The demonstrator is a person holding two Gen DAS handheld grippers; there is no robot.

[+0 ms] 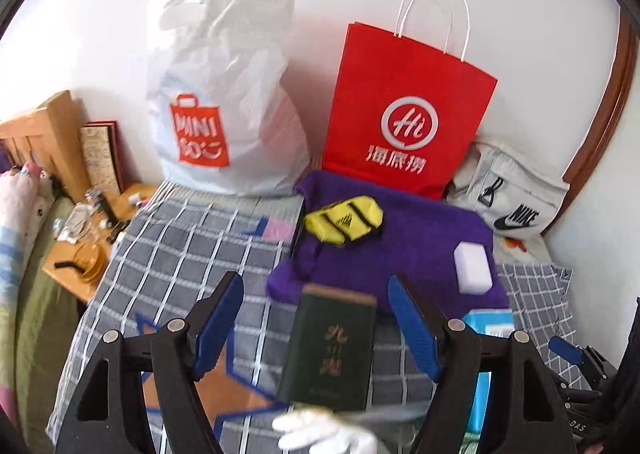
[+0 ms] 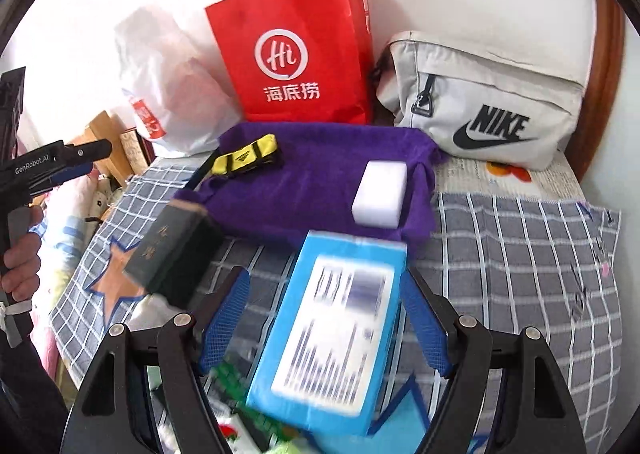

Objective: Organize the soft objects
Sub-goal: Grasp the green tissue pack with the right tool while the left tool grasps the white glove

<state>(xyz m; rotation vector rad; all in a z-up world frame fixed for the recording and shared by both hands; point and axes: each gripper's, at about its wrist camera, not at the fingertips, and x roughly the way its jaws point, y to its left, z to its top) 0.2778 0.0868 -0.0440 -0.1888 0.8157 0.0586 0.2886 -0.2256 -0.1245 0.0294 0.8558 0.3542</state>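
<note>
With contents hidden, a white MINISO bag (image 1: 224,93) is standing at 11 o'clock, a red Hi bag (image 1: 404,109) at 12 and a grey NIKE pouch (image 2: 480,105) at 2 behind the purple towel (image 2: 320,177) bearing a white sponge (image 2: 382,193), while the left gripper (image 1: 316,322) and right gripper (image 2: 324,322) are hovering with jaws spread, gripping nothing.

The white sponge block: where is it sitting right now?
The white sponge block lies on the purple towel, near its right edge in both views, in front of the grey Nike bag and beyond the blue box.
</note>
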